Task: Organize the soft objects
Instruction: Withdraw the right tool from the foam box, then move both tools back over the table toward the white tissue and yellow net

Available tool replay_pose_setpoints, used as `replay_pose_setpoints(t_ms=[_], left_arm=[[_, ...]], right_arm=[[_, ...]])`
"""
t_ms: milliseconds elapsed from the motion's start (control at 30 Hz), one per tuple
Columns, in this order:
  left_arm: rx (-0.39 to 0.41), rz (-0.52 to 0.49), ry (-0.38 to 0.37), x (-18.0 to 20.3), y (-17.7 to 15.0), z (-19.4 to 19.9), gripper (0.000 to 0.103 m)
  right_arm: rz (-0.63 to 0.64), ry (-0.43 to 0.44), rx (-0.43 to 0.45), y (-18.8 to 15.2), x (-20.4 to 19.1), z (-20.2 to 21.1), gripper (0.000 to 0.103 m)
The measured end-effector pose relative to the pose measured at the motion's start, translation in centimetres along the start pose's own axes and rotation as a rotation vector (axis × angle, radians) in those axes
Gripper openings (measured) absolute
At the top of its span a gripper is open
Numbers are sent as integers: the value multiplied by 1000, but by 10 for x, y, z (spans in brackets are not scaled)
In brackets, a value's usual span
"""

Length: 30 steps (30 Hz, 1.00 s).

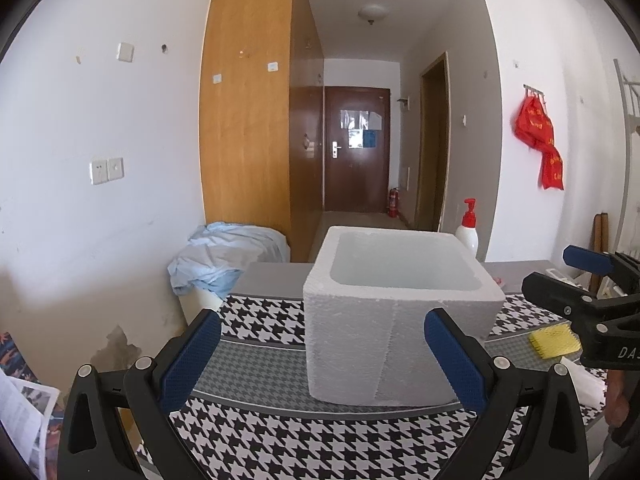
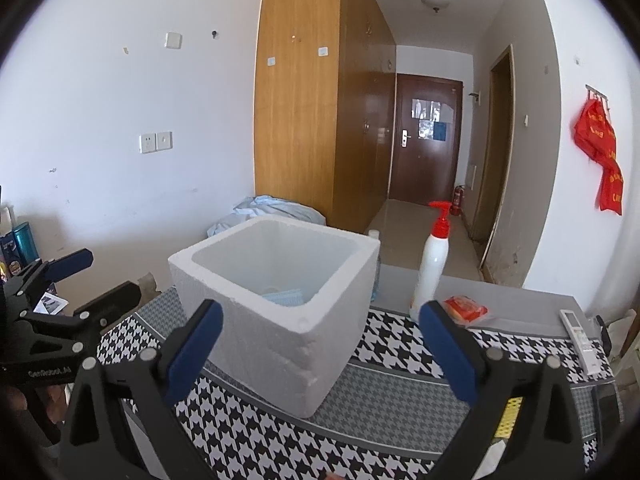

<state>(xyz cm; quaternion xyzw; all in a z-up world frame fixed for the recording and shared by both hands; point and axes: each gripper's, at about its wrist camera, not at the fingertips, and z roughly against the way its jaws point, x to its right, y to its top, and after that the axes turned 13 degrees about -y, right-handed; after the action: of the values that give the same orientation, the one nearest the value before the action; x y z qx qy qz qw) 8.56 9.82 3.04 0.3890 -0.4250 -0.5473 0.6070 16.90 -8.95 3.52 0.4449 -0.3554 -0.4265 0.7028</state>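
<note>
A white foam box point(image 1: 396, 308) stands open on the houndstooth tablecloth point(image 1: 280, 436); it also shows in the right wrist view point(image 2: 280, 312). A light blue soft item point(image 2: 286, 297) lies on its floor. A yellow sponge point(image 1: 554, 342) lies on the cloth to the box's right, and a sliver of it point(image 2: 509, 416) shows behind my right finger. My left gripper point(image 1: 324, 352) is open and empty, in front of the box. My right gripper point(image 2: 322, 344) is open and empty, also in front of the box. Each gripper shows at the side of the other's view.
A white pump bottle with a red top point(image 2: 432, 264) and a red packet point(image 2: 466, 309) sit behind the box to the right. A white remote point(image 2: 580, 338) lies at the right edge. A bin with blue cloth point(image 1: 228, 260) stands left of the table.
</note>
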Motion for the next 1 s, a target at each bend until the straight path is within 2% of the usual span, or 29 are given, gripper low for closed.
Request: replay_pose_setpoints(t_ms=[167,667,1000], left_arm=[[-19,24,-54,4,-2,0,102],[-21,4,-80,18,-16,-3,102],[5,-23,-90,31,-20,-3,102]], right_arm=[[-10,-4,5,-6,6,5,100],[-52,-25,5,-29,23,18,100],[-69,-39,3,-40,33,21,100]])
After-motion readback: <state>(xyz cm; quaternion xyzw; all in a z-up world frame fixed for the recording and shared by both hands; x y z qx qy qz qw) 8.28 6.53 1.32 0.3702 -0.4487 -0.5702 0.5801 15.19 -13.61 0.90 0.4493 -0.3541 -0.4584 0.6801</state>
